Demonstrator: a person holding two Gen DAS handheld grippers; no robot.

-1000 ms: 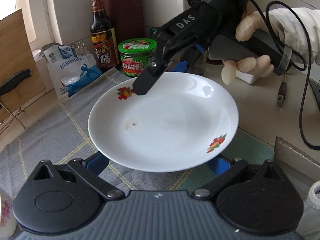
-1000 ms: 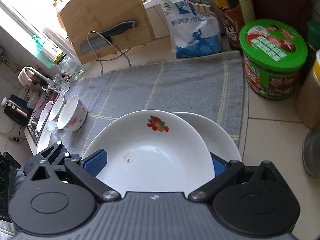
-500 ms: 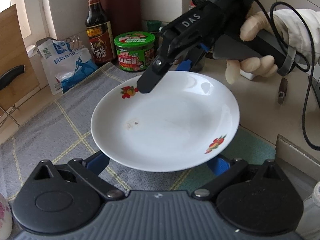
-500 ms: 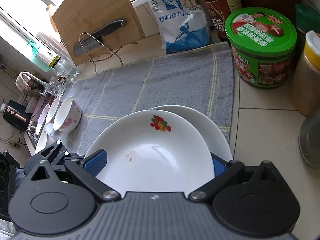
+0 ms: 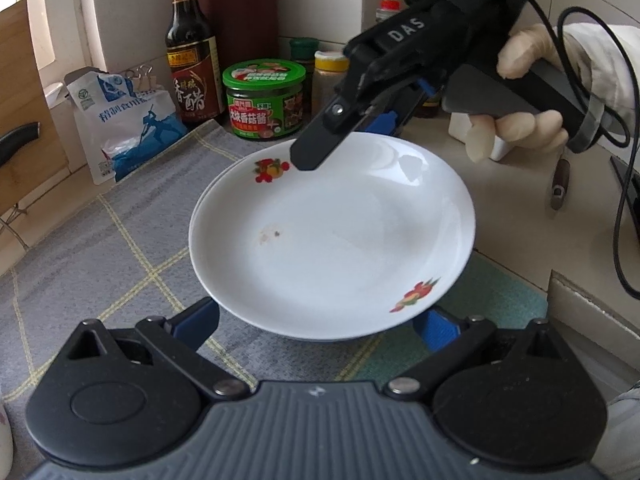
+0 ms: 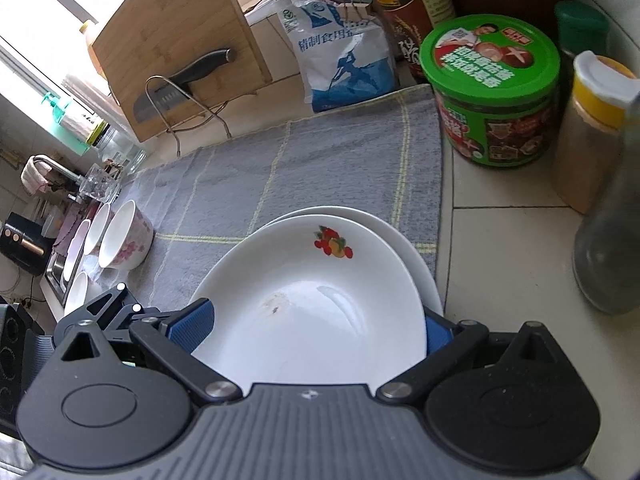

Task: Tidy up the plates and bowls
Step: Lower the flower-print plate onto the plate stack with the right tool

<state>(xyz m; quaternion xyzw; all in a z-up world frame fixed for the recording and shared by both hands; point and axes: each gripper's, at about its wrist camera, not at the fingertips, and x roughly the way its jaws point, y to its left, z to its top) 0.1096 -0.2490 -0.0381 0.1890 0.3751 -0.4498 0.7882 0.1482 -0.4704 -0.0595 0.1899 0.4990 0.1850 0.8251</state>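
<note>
**Two plates, one in the claw, over a grey towel**

The left gripper (image 5: 316,322) sits nearest, its two blue pads spread wide on either side of the top plate's near rim and gripping nothing. The top plate (image 5: 332,236) is white with two printed fruit sprigs and a small brown smudge near its middle. It is tilted just above a second white plate (image 6: 400,236), whose edge shows from beneath, so there are two plates in all. At the top plate's far rim the right gripper (image 5: 346,138) is clamped on it, one black finger lying over the upper face. A gloved hand (image 5: 528,92) holds the handle, and the housing reads "DAS".

Both plates are over a grey towel (image 5: 80,248) crossed by thin yellow lines, spread on a beige tiled counter (image 6: 500,248). To the left of the top plate, at the towel's edge, stands one pink-flowered bowl (image 6: 124,240), with about three more white bowls past it.

Beyond the top plate stands one green-lidded jar (image 5: 264,100) marked "香菇酱". Next to it are a dark bottle (image 5: 192,60) marked "香醋" and a clipped white-and-blue bag (image 6: 340,48) reading "精制食用". There is also one yellow-capped shaker (image 6: 592,128).

Farthest off, a wooden cutting board (image 6: 172,32) and one knife (image 6: 180,84) rest on a wire rack under a bright window, against a white tiled wall.
</note>
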